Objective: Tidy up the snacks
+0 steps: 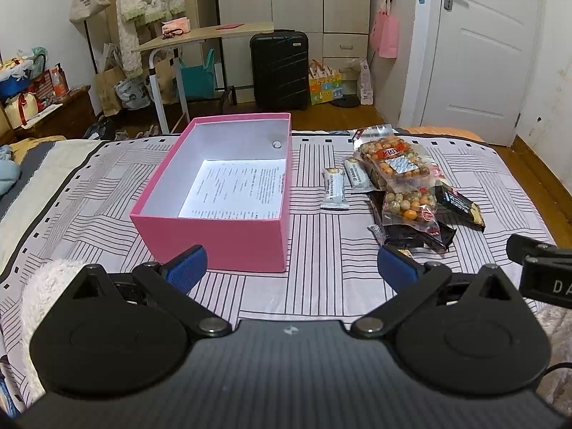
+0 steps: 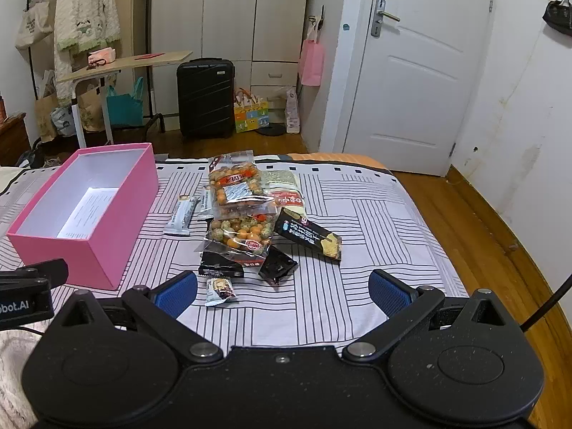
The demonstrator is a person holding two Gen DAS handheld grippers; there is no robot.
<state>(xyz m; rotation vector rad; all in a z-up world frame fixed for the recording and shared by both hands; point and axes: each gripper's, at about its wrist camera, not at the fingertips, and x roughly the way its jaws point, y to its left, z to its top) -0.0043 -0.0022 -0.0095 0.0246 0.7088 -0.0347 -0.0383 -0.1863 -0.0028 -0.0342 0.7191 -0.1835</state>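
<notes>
An open pink box (image 1: 214, 239) (image 2: 89, 250) sits on the striped bed cover, holding only a printed sheet (image 1: 236, 189). To its right lies a pile of snacks: two clear bags of coated nuts (image 1: 393, 161) (image 2: 236, 186), two white bars (image 1: 334, 187) (image 2: 180, 214), black packets (image 2: 307, 236) and a small wrapped sweet (image 2: 221, 289). My left gripper (image 1: 291, 268) is open and empty, in front of the box's near right corner. My right gripper (image 2: 282, 287) is open and empty, just in front of the pile.
The bed cover (image 2: 357, 214) ends at the far edge, with wood floor (image 2: 482, 221) to the right. A black suitcase (image 1: 279, 68), a side table (image 1: 200, 35), bags and a white door (image 2: 422, 82) stand beyond.
</notes>
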